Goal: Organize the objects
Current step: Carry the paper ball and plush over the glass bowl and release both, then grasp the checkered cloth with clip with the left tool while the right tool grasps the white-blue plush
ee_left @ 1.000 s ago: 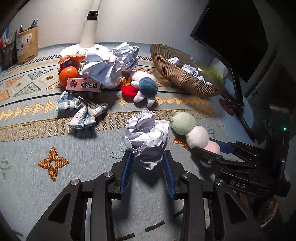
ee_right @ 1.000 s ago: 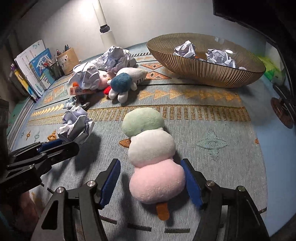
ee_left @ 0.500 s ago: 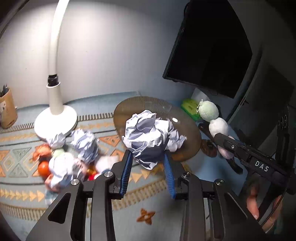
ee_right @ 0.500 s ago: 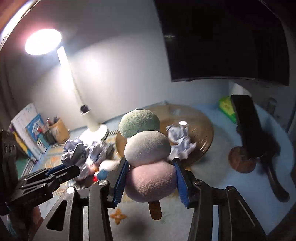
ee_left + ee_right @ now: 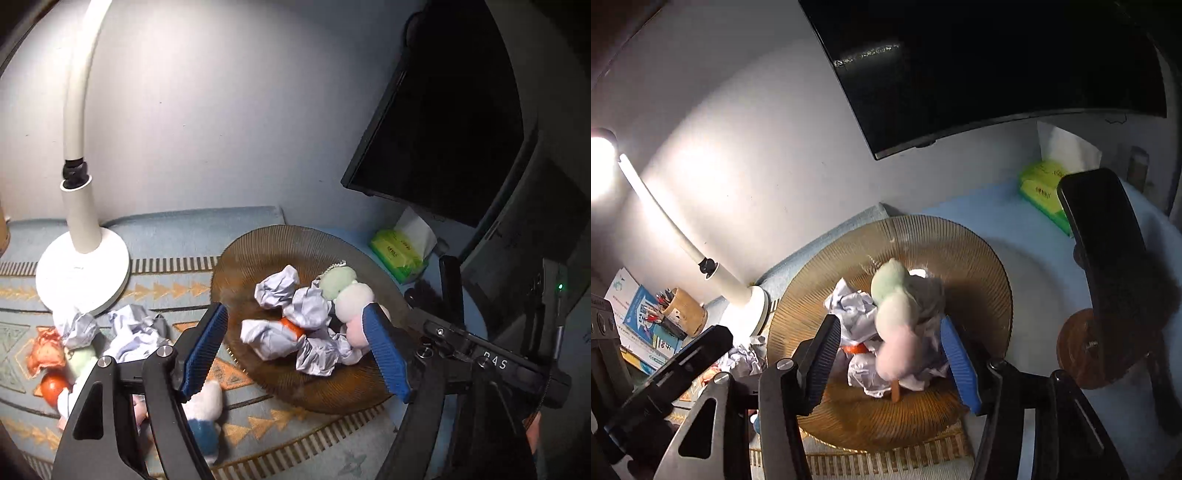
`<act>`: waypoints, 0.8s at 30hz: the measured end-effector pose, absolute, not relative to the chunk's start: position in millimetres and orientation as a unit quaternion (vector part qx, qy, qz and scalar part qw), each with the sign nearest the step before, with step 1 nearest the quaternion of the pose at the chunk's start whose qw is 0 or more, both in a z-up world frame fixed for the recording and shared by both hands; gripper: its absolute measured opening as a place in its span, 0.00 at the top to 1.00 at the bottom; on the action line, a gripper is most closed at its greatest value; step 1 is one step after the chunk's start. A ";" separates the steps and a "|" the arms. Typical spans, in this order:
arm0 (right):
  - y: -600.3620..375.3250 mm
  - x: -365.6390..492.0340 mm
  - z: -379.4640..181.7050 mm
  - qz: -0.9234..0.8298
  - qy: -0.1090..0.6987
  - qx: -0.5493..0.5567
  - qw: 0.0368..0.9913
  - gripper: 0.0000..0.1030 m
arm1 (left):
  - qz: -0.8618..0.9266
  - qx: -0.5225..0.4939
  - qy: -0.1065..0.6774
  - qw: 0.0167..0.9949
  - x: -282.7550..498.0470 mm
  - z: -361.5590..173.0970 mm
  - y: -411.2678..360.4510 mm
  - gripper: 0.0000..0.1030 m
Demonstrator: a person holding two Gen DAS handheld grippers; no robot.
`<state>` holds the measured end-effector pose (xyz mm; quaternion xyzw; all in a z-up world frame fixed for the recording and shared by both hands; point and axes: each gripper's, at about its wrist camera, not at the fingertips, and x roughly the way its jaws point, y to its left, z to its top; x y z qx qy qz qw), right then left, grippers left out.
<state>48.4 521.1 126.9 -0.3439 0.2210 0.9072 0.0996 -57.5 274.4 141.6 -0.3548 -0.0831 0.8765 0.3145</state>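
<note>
A ribbed brown bowl (image 5: 255, 254) (image 5: 975, 258) holds several crumpled paper balls (image 5: 275, 290) (image 5: 851, 304) and a three-ball dango plush (image 5: 349, 295) (image 5: 895, 317) of green, white and pink. My left gripper (image 5: 295, 350) hangs open and empty above the bowl. My right gripper (image 5: 890, 363) is open too, its blue pads wide of the plush, which lies on the paper. An orange piece (image 5: 291, 326) shows between the balls.
A white desk lamp (image 5: 79, 254) stands left of the bowl. More paper balls (image 5: 129, 328), an orange (image 5: 51, 386) and a white-blue plush (image 5: 203, 417) lie on the patterned mat. A green tissue pack (image 5: 400, 254), a monitor (image 5: 443, 122) and a pen cup (image 5: 683, 310) stand behind.
Both grippers opened over the bowl. The paper ball dropped from the left gripper and the dango plush from the right one; both now lie in the bowl.
</note>
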 end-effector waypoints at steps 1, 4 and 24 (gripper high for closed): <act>520.2 54.4 124.5 0.907 0.220 -0.345 0.098 0.46 | 0.878 -0.349 -0.089 0.314 -50.3 144.7 262.4 0.28; 511.2 78.8 123.9 0.911 0.220 -0.338 0.083 0.46 | 0.887 -0.335 -0.100 0.302 -28.1 159.2 224.0 0.28; 334.7 100.6 70.5 0.906 0.172 -0.378 -0.085 0.39 | 0.910 -0.379 -0.090 0.138 43.0 93.3 51.0 0.01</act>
